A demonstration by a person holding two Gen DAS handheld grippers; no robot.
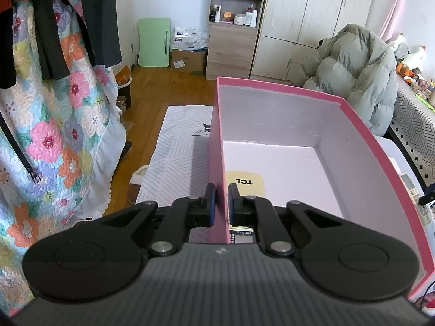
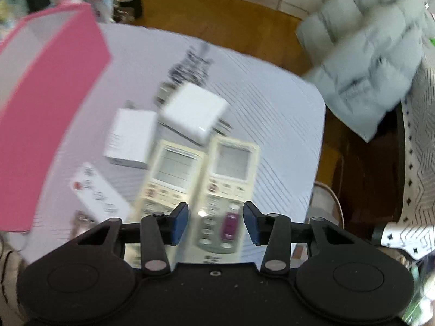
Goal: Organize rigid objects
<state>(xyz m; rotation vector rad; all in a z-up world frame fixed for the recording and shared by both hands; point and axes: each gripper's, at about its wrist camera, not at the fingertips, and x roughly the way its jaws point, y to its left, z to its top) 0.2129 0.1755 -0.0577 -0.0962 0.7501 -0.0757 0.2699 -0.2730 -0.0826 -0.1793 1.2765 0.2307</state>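
My left gripper (image 1: 220, 203) is shut on the left wall of a pink box (image 1: 217, 141), one finger outside and one inside. A cream TCL remote (image 1: 246, 187) lies on the box's white floor. In the blurred right wrist view, my right gripper (image 2: 215, 222) is open above a cream remote (image 2: 225, 190). A second cream remote (image 2: 168, 179) lies beside it, with a slim white remote (image 2: 99, 194) to the left. Two white chargers (image 2: 130, 138) (image 2: 194, 112) lie beyond. The pink box (image 2: 46, 103) stands at the left.
A white striped table top (image 2: 272, 114) carries the objects. A grey puffer jacket (image 1: 359, 73) lies on the right. A floral quilt (image 1: 54, 135) hangs at the left. A wooden cabinet (image 1: 233, 27) and wood floor lie beyond.
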